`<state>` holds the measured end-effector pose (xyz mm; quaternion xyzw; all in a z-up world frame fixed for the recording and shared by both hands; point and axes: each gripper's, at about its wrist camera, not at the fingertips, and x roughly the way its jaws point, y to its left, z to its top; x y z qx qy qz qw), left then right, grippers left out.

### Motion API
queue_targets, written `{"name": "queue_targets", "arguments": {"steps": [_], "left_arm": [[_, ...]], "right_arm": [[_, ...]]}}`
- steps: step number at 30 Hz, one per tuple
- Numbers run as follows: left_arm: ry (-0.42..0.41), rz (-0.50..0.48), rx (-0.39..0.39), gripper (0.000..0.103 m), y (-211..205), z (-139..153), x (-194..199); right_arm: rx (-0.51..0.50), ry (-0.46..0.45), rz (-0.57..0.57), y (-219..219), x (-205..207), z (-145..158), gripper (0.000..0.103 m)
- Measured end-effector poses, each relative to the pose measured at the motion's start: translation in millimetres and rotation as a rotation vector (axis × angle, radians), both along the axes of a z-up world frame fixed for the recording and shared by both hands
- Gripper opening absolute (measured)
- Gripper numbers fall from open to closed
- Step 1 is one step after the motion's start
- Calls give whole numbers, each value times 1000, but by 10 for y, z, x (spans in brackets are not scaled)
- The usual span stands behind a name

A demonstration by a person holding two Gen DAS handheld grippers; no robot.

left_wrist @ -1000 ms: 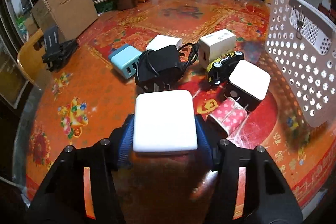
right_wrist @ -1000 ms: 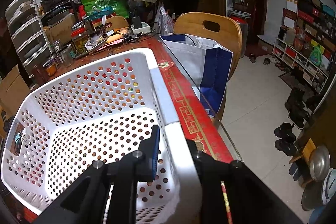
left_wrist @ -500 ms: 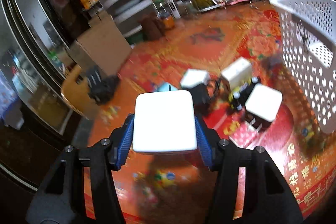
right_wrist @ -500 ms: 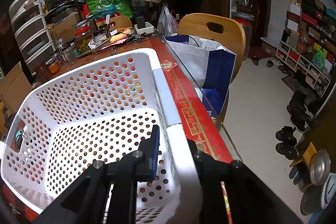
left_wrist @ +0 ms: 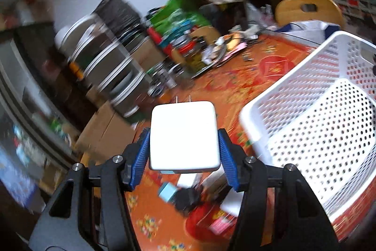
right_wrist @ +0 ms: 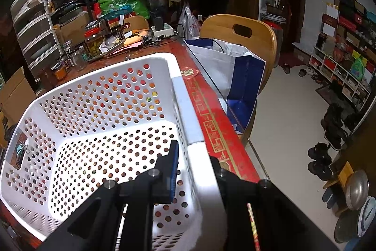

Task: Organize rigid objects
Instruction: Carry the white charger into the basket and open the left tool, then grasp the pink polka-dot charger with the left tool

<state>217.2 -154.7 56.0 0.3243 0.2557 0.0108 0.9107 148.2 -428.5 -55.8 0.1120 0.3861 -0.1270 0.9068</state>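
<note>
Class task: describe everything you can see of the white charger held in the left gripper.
The white charger is a flat, rounded-corner square block of smooth, glossy plastic. Two metal prongs stick out of its far edge, pointing away from the camera. It is lifted above the table, roughly level, clamped on its two sides by the blue ribbed jaws of the left gripper. The white basket sits to its right, not touching it.

Red patterned table [right_wrist: 212, 119] bears white basket [right_wrist: 108, 114], chargers [left_wrist: 185, 194].
</note>
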Motion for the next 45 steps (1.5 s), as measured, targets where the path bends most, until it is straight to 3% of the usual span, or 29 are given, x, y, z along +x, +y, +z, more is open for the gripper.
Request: {"name": "queue_targets", "arguments": {"steps": [5,10,14,19,23,25,27,28,31,34,37,39,41,45], "left_arm": [[86,-89,101,53,-628,-204,155],[308,-156,189,53,-1118,-630,426],[488,-177,307,53,-1446,-1027,627],[630,-167,428,53,-1538,-1621,737],[711,-167,438,54,-1546,-1754,800],[690,-171,439,75,-1513,-1734,861],[618,-182,393,92,-1483,-1575,839],[602,-187,361,93,-1371,-1503,834],[523,-195,111,93,-1001,-914,710],[415,-170,-65,100,-359,-444,475],[347,-80,-227,103,497,-248,247],[351,-11,-337,103,996,-365,56],[385,61,-426,103,1443,-677,-35],[442,128,-492,103,1698,-1354,-167]], "right_arm": [[-6,2,0,2,14,-12,13],[-1,9,8,9,28,-20,13],[2,12,13,0,28,-24,13],[19,10,18,-13,12,-29,13],[26,9,18,-28,14,-28,13],[25,11,18,-30,17,-28,13],[24,11,19,-33,15,-30,13],[22,12,16,-35,12,-29,13],[15,19,15,-34,18,-22,13],[8,24,18,-32,25,-9,13],[3,26,19,-29,41,-6,13],[5,21,17,-33,37,-3,13],[6,16,20,-31,31,-7,13],[-6,20,16,-18,27,-4,13]]}}
